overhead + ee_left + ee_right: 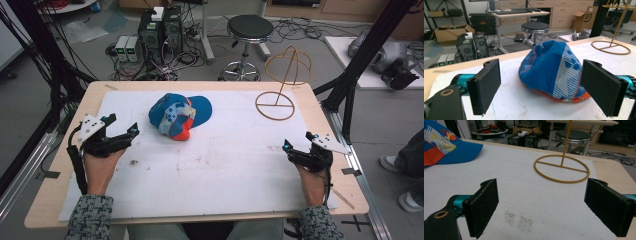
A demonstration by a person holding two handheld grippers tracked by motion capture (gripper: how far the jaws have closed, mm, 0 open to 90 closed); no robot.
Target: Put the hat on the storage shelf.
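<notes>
**Currently on the table: one cap, one wire stand, two idle grippers**

Item 1. Cap [180, 116]: blue baseball cap with white striped panels and an orange underside. It lies on the white mat [225, 165] toward the far left-centre of the table [320, 107], crown bulging upward. In the left gripper view the cap [554, 71] sits straight ahead between the two black jaws, apart from both. In the right gripper view its brim [456, 151] shows at the upper left corner.

Item 2. Wire stand [280, 82]: thin gold-coloured wire, a flat ring base with a crossbar on the mat's far right part, a slim upright rising from it and a rounded cage of hoops on top. It stands well apart from the cap. The base ring [561, 168] lies ahead of the right gripper's jaws.

Item 3. Left gripper [122, 129]: held in the person's left hand [100, 167] near the table's left edge, jaws spread wide, nothing between them, pointed toward the cap.

Item 4. Right gripper [296, 143]: held in the right hand [312, 182] near the right edge, jaws likewise spread wide and empty.

Item 5. Surroundings: a black round stool [249, 30] and computer towers [159, 30] with tangled cables on the floor beyond the table. Faint grey smudges [519, 220] mark the mat.
</notes>
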